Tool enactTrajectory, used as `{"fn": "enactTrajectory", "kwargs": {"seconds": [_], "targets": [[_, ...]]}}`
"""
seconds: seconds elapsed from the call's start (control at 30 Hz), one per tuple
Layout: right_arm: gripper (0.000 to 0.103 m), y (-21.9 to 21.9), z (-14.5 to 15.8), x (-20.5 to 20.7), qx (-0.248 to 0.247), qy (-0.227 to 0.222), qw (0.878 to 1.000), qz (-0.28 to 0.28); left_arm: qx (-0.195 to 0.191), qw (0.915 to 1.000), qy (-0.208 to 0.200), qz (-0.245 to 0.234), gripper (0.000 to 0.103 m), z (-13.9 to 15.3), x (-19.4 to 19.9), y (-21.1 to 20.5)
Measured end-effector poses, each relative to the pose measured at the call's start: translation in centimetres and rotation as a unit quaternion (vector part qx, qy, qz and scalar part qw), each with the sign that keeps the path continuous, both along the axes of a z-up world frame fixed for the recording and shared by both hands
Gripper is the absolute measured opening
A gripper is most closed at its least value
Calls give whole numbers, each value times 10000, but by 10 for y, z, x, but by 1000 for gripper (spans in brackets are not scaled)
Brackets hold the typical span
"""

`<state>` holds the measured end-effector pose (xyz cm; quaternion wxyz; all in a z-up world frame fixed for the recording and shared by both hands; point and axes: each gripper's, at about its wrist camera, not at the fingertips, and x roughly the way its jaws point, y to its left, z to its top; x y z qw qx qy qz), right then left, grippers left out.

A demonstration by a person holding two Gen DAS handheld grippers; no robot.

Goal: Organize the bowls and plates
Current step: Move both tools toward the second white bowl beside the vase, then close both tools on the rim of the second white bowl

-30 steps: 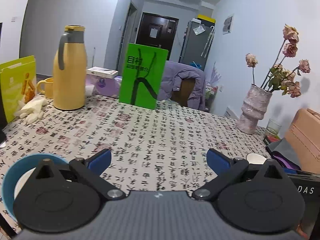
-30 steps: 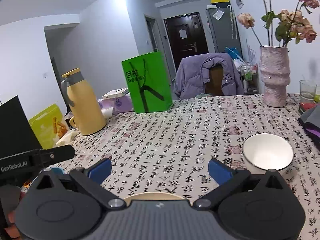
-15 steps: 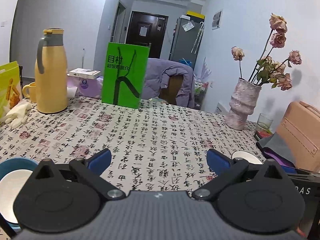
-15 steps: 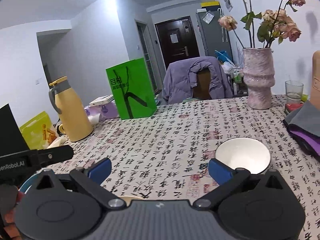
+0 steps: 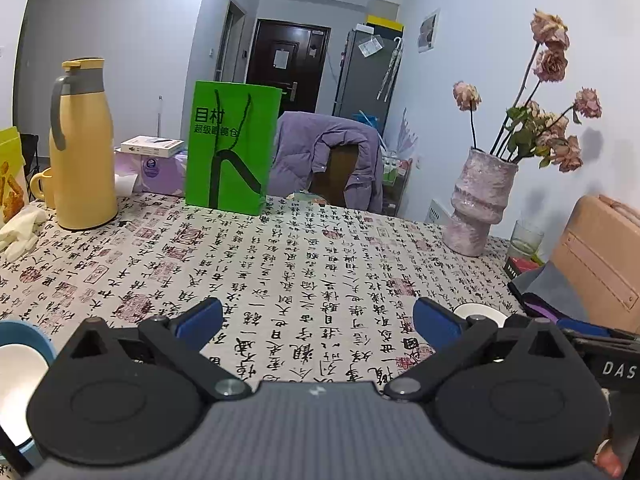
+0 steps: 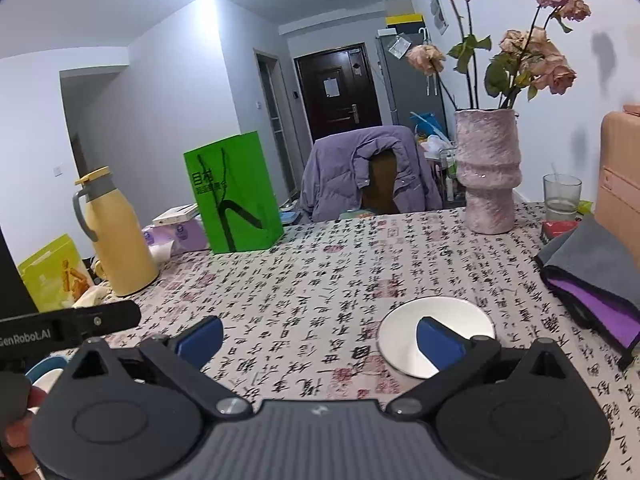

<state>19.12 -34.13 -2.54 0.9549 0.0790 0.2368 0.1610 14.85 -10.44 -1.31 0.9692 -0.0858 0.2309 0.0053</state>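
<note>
A white bowl sits on the patterned tablecloth, just behind my right gripper's right finger. My right gripper is open with nothing between its fingers. In the left wrist view the same white bowl peeks out behind the right finger. My left gripper is open and holds nothing, low over the table. A blue bowl with a white bowl nested inside it lies at the lower left edge. The blue bowl is mostly hidden in the right wrist view.
At the back left stand a yellow thermos, a green paper bag and boxes. A pink vase with dried flowers, a glass, folded cloths and a tan case line the right side. A chair with a purple jacket is beyond the table.
My right gripper has moved toward the white bowl, which now lies behind its right finger; a cream plate below it has left the view. The left view has swung slightly right.
</note>
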Motion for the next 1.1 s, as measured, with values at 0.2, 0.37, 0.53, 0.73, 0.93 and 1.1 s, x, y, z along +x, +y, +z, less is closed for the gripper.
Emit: {"fn": "enactTrajectory", "kwargs": {"seconds": [0.2, 0.37, 0.53, 0.73, 0.93, 1.1], "targets": [[103, -18, -3, 9, -81, 13, 9999, -133, 22, 10000, 36, -62, 103, -2, 14, -17], [103, -32, -3, 20, -75, 22, 9996, -272, 111, 9998, 121, -99, 103, -3, 28, -29], [103, -44, -3, 34, -35, 21, 9992, -392, 97, 9996, 203, -160, 103, -4, 42, -38], [103, -57, -5, 54, 48, 41, 9987, -508, -43, 9992, 347, -193, 103, -6, 62, -45], [103, -71, -10, 82, 48, 238, 9976, -656, -24, 9985, 483, -272, 103, -7, 81, -56], [103, -80, -23, 95, 194, 380, 9968, -675, 30, 9982, 491, -353, 103, -8, 95, -68]]}}
